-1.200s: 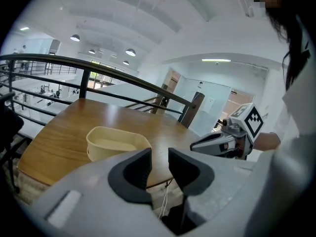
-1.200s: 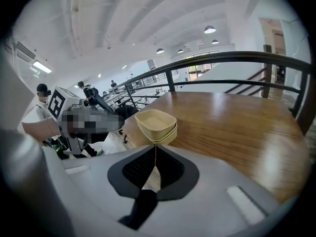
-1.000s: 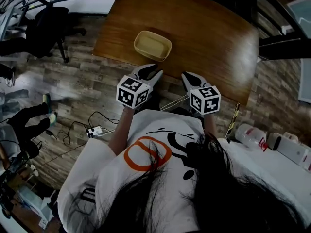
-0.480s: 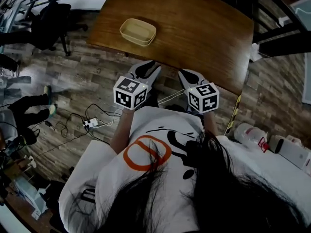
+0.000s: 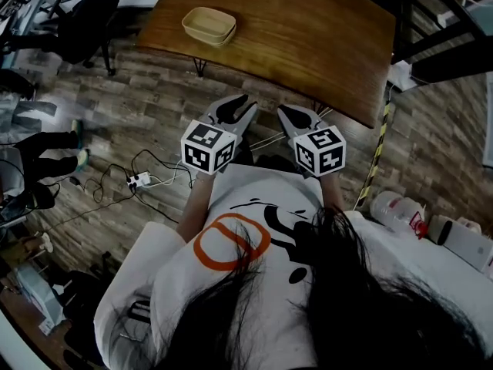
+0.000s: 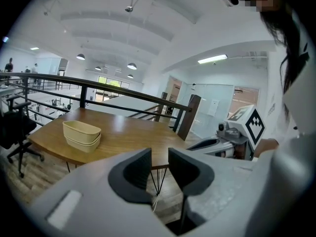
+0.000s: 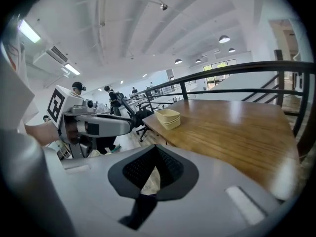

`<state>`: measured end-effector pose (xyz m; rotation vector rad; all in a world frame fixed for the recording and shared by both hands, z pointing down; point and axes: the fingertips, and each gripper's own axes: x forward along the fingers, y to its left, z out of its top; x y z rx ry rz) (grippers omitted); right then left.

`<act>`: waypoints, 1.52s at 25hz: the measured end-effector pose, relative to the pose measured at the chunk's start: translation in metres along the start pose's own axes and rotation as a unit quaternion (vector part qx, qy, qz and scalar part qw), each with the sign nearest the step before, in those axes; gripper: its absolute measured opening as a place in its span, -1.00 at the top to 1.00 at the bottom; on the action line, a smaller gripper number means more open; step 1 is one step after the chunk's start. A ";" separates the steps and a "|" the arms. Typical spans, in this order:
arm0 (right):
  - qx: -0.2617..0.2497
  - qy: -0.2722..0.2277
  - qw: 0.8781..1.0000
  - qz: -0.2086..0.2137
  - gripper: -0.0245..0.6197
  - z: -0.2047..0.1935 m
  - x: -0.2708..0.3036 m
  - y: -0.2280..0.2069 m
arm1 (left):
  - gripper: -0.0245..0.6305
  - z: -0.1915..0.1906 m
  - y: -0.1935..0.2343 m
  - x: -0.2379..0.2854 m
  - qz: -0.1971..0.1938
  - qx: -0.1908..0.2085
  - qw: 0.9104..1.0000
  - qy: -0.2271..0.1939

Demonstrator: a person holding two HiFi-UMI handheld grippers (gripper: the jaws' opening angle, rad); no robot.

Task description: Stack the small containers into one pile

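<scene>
Two nested beige containers [image 5: 209, 25] sit by the wooden table's [image 5: 323, 45] near-left corner. The left gripper [image 6: 159, 167] has its fingers slightly apart and empty. The right gripper [image 7: 157, 150] has its fingertips touching, with nothing between them.

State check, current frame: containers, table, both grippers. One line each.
containers: nested in one upright pile, two rims showing, near the table's left end
table: standing, carries the pile, nothing else seen on it
left gripper: jaws slightly apart, nothing between them, held off the table
right gripper: jaws together at the tips, holding nothing, held off the table
</scene>
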<state>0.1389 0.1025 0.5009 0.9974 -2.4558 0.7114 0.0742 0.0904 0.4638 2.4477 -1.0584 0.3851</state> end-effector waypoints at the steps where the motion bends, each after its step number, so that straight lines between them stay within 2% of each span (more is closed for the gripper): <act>1: -0.001 -0.001 1.000 0.003 0.86 -0.004 -0.004 0.004 | 0.63 -0.004 -0.005 -0.004 0.002 -0.001 1.000 0.000; 11: -0.012 -0.011 1.000 0.025 0.86 -0.030 -0.031 0.036 | 0.63 -0.029 -0.044 -0.031 0.008 0.004 1.000 0.004; 38: -0.024 -0.023 0.999 0.030 0.86 -0.031 -0.037 0.044 | 0.63 -0.033 -0.053 -0.040 0.011 0.012 1.000 0.006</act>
